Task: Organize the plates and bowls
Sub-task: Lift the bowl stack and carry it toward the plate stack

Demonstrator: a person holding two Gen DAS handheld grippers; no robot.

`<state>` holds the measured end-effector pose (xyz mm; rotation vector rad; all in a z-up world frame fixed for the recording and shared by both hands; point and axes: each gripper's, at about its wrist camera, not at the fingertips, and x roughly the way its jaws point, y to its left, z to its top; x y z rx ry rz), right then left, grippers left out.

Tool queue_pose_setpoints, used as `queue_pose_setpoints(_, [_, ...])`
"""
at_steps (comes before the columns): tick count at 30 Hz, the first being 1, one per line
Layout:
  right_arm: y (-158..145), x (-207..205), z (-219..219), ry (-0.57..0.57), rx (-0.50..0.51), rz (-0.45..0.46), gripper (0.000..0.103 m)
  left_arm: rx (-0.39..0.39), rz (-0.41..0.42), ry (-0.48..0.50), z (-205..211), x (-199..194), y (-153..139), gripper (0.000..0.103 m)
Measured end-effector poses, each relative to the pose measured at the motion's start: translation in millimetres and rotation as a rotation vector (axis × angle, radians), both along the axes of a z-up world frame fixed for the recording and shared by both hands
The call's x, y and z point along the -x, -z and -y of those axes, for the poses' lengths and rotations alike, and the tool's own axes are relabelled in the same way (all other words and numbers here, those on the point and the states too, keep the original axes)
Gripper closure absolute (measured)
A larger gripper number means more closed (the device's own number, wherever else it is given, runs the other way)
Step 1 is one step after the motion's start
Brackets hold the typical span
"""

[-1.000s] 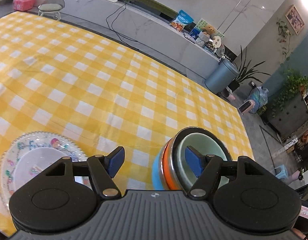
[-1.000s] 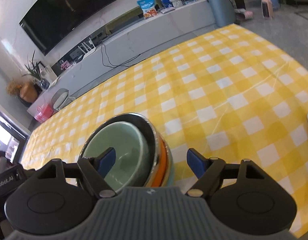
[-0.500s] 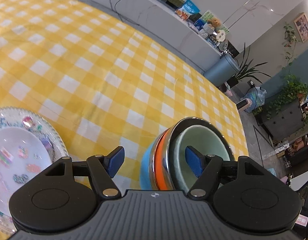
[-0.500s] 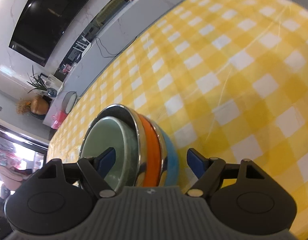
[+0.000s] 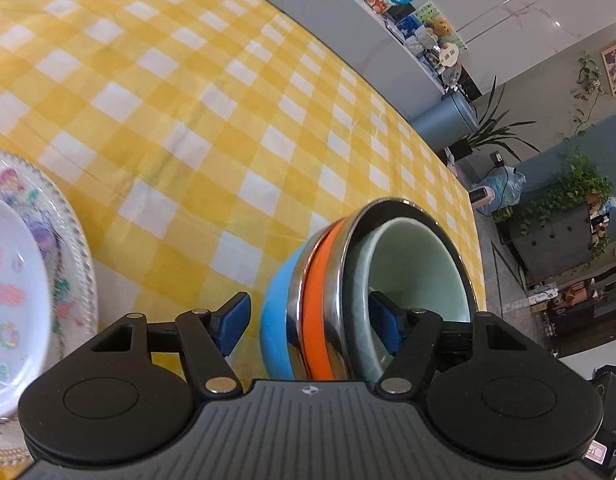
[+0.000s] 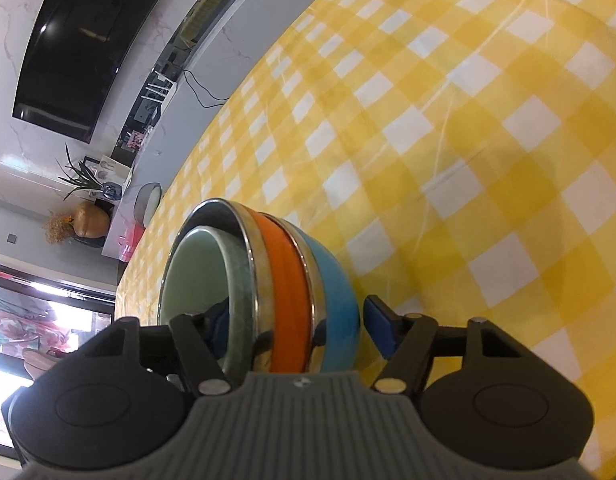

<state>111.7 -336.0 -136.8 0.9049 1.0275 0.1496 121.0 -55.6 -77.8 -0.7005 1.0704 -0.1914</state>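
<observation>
A glossy pale-green ceramic bowl (image 5: 420,264) nests in a mirror-bright steel bowl (image 6: 250,264), then a glossy orange bowl (image 6: 286,292) and a smooth sky-blue bowl (image 6: 336,300). The yellow-and-white checked cloth (image 5: 228,120) covering the bench shows faint creases. The matt black plastic tongs (image 5: 308,322) carry blue pads (image 5: 232,320).

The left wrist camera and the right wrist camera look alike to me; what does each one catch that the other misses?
Only the left wrist view shows the patterned plates at its left edge and the blue-grey bin. Only the right wrist view shows the television. Both show the nested bowl stack, green bowl innermost, on the yellow checked tablecloth, straddled by the closing left claw and right claw.
</observation>
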Motion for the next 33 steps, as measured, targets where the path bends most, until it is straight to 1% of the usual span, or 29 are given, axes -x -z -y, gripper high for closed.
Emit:
queue_pose_setpoints(7, [1.6,-1.3,0.5,0.001,-0.003,-0.007,0.041,0.038,-0.012,0.012,3.0,-4.9,8.4,0.034])
queue_pose_setpoints(14, [0.9,-0.2,-0.2,0.001,0.003,-0.006,0.043,0.042,-0.005,0.014,3.2,-5.6,7.9,0.036])
queue_pose_setpoints(16, [1.9,0.6,0.6,0.009,-0.006,-0.017,0.045,0.049,-0.003,0.016,1.7,-6.1,7.5,0.038])
queue_pose_setpoints(19, [1.4,1.8,1.0,0.012,0.008,-0.023,0.048,0.041,0.004,0.029,3.3,-6.0,4.9,0.040])
queue_pose_setpoints(23, [0.2,3.7,0.0,0.013,0.025,-0.030,0.050,0.038,0.009,0.039,3.9,-4.9,3.4,0.041])
queue_pose_setpoints(33, [-1.8,12.2,-3.1,0.011,-0.001,-0.047,0.050,0.021,0.004,0.036,-2.7,4.0,-6.0,0.040])
